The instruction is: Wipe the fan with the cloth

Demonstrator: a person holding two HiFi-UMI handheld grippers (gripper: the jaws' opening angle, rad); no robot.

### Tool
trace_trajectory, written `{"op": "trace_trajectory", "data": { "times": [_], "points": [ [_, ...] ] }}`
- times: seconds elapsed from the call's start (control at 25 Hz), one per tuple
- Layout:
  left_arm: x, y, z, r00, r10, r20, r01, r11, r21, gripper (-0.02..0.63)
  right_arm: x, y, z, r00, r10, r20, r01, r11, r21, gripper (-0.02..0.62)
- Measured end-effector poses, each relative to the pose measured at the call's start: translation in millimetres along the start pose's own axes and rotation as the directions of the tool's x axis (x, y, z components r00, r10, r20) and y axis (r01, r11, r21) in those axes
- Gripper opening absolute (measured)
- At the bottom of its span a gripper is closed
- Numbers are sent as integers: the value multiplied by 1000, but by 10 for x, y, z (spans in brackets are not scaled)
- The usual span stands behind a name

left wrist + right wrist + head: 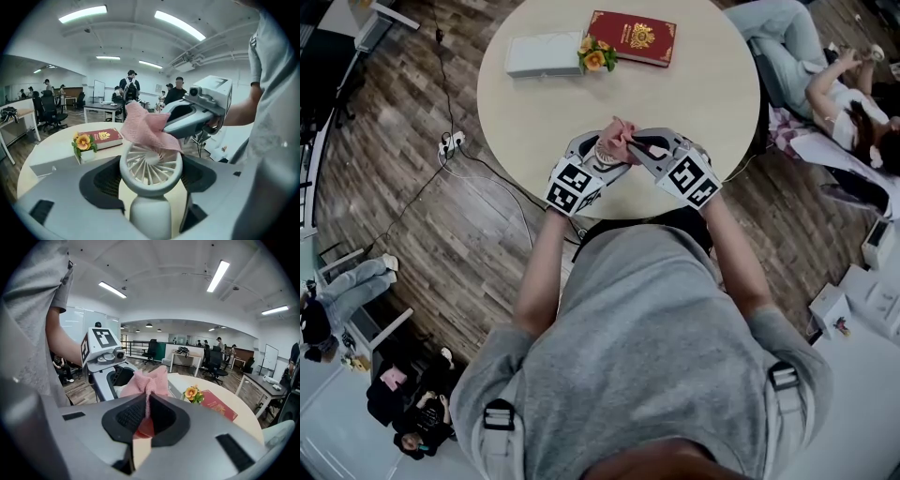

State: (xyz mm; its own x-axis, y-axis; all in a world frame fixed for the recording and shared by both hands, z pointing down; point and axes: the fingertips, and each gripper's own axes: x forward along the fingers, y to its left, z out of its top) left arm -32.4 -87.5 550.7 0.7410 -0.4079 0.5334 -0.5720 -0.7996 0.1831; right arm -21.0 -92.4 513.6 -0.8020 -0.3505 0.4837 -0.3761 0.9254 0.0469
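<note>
Small white fan (151,164), clamped by its stem between the jaws of the left gripper (598,157), its round ribbed face turned up and towards the right gripper (639,145); it is carried in the air over the near edge of the table, not resting on it. Right gripper's jaws are shut together on a fold of the pink cloth (146,127), whose loose bunch lies on the upper right of the fan's rim.

Step in hand, as judged: wiping the grille. To do it well, hold the left gripper steady as the anchor; draw the cloth across the ribs in short strokes, then round the rim; press lightly, since a hard push could twist the stem in the jaws or snag the weave between the ribs; turn the fan, not the cloth, to reach the unwiped side.

Surface: round pale table (534,122), bearing a red book (633,37), a small pot of orange flowers (595,54) and a flat white box (544,53), all at the far side, well apart from the work.

Room: open office with wood-plank floor (412,187); a cable and power strip (450,143) beside the table; desks, chairs and several people beyond.
</note>
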Motion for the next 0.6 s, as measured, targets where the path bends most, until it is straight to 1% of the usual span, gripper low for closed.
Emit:
{"op": "trace_trajectory", "data": {
  "times": [0.2,0.32,0.44,0.6],
  "points": [
    [0,143,60,999,7,37,-6,999,-36,376,-11,72,-55,999,31,17,-31,999,37,28],
    [10,185,72,999,13,32,-12,999,-34,376,-22,175,-14,998,56,42,-58,998,36,28],
    [33,175,64,1000,3,22,-3,1000,-26,376,-24,233,22,996,72,60,-74,997,25,28],
    [83,117,68,999,-18,28,19,999,-39,376,-56,184,50,993,66,95,-69,997,32,28]
  ]
}}
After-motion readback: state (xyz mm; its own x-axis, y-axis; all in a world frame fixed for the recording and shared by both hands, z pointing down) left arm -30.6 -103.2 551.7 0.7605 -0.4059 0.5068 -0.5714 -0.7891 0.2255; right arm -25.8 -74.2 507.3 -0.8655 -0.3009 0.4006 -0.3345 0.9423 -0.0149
